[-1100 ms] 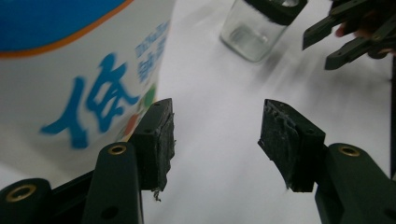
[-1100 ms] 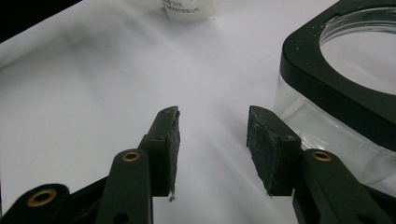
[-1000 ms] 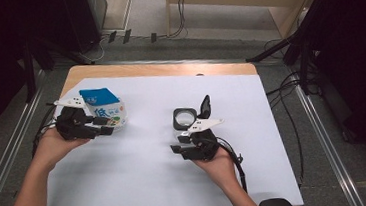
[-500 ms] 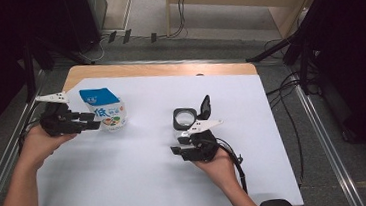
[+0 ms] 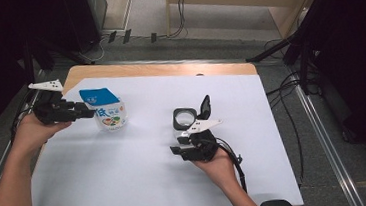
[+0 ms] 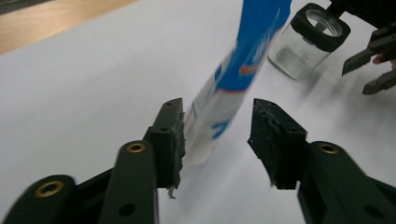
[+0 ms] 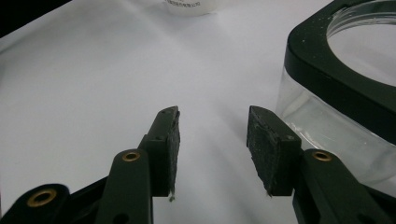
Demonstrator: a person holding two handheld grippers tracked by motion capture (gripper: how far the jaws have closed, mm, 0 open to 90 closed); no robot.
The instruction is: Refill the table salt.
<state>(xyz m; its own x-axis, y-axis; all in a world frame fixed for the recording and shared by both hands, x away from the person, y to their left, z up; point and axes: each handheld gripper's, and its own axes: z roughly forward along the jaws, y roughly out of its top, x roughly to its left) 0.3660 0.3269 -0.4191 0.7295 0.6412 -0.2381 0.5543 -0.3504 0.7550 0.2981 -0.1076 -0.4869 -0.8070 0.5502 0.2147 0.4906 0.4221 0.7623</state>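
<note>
A blue and white pouch (image 5: 107, 109) stands upright on the white sheet at the left. My left gripper (image 5: 87, 113) is just left of it, open. In the left gripper view the pouch (image 6: 238, 79) rises between the open jaws of the left gripper (image 6: 217, 116), its lower edge close to the left pad. A clear glass jar (image 5: 184, 119) with a black rim and a flipped-up black lid stands at mid table. My right gripper (image 5: 177, 149) is just in front of it, open. In the right gripper view the jar (image 7: 345, 93) is right of the open right gripper (image 7: 212, 121).
A white sheet (image 5: 128, 188) covers most of the wooden table (image 5: 158, 69). Metal rails run along both sides of the table, with cables on the floor beyond. In the left gripper view the jar (image 6: 310, 42) and the other gripper's fingers (image 6: 373, 60) show farther off.
My left gripper has drawn back to the left, away from the pouch, which stays upright. The right gripper and the jar have not moved.
</note>
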